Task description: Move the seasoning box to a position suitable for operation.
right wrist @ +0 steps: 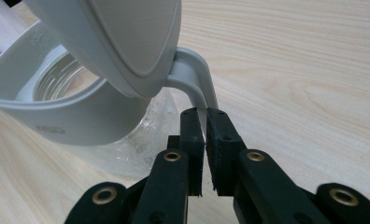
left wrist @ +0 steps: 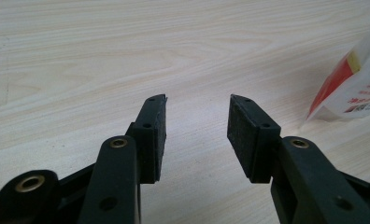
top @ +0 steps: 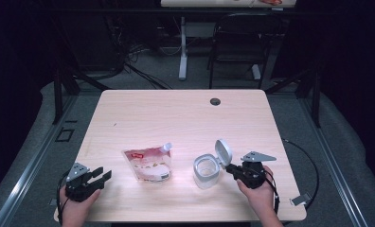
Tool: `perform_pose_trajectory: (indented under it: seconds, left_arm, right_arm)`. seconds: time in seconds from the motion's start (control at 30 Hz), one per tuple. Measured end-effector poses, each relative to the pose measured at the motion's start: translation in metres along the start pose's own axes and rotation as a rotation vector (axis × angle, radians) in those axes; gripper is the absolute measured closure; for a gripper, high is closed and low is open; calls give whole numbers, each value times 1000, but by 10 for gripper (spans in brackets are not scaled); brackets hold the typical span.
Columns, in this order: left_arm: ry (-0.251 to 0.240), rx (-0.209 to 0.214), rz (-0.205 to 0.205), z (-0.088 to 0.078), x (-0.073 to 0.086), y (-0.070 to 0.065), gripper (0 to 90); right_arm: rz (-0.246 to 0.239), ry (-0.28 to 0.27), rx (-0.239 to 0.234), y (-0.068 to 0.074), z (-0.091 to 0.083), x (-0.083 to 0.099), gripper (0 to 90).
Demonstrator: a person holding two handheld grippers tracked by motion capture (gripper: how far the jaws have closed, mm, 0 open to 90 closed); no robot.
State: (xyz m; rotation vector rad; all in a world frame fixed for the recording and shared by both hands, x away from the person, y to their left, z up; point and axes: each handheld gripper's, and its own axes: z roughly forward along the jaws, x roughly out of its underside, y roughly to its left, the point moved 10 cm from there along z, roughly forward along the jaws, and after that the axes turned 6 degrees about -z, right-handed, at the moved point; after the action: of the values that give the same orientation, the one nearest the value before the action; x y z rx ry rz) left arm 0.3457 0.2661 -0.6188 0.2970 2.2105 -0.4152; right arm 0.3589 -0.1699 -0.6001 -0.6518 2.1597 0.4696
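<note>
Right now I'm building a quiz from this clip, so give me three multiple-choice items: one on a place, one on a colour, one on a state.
1. Where does the pouch lie?
A. Left of the container
B. Right of the container
C. Inside the container
2. What colour is the container's lid?
A. Red
B. Pale grey
C. Black
3. How is the lid?
A. Shut
B. Lying on the table
C. Flipped open

A: in the high view the pouch lies left of the container.
B: the lid is pale grey.
C: it stands raised, the right tool pinching its hinge arm.
</note>
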Motion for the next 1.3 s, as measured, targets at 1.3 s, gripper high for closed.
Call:
perform_pose_trajectory:
  seconds: [1.3]
  left_arm:
    - [0, 14, 14, -2, -2, -8, 575]
  right_arm:
    - [-35, -73, -34, -5, 43, -38, 794]
